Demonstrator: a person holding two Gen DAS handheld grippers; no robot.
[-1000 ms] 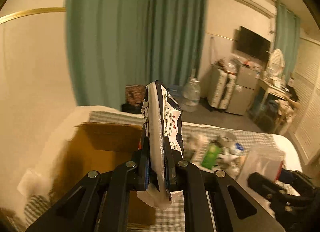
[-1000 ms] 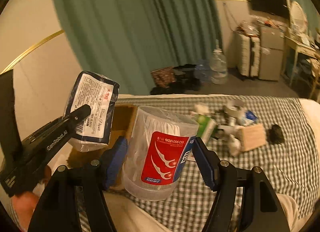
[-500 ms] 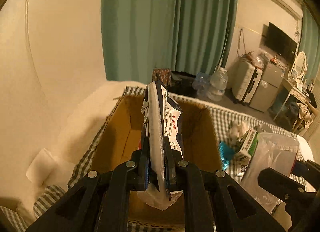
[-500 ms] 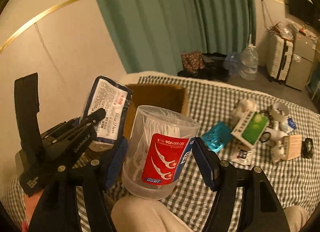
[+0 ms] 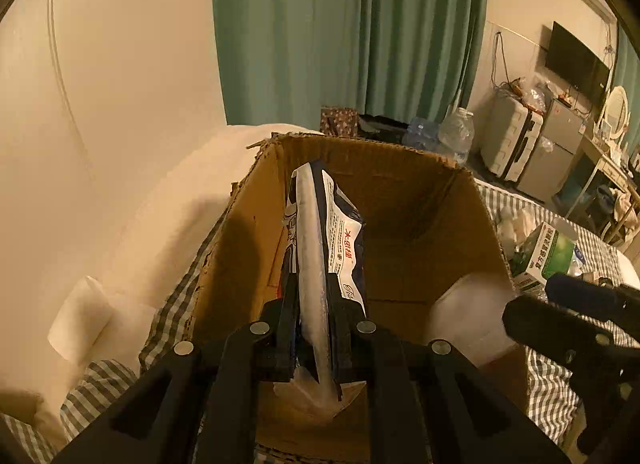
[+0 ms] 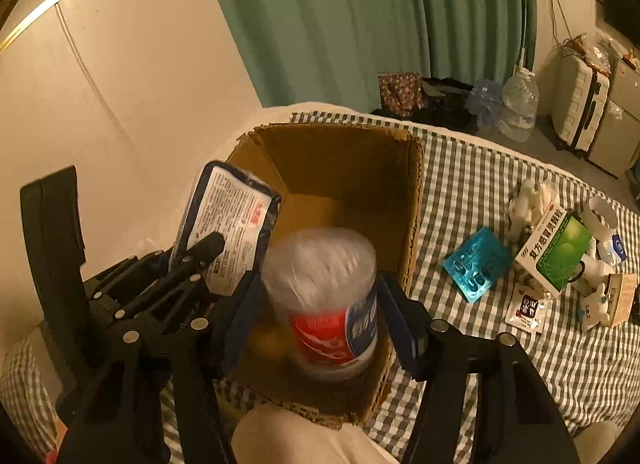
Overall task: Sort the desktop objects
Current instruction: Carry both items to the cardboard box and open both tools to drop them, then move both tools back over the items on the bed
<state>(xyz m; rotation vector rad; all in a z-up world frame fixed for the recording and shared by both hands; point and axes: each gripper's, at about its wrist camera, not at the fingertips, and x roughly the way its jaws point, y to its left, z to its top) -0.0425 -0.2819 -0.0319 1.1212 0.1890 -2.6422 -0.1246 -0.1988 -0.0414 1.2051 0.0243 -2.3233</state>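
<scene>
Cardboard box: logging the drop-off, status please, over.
Left hand-held gripper shut on tissue pack, above cardboard box. Right hand-held gripper closing, cotton-swab jar blurred between jaws, looks loose, over box. Box mouth unobstructed.

Dim amber light, fisheye-warped edges

Clear tub (image 6: 324,296) between my right fingers: motion-blurred, label unreadable. Box floor (image 6: 320,208) mostly hidden behind tub and tissue pack (image 6: 228,224). Small items at checkered cloth's right edge (image 6: 604,292) too small to identify. Right gripper (image 5: 568,328) cut off by frame edge.
</scene>
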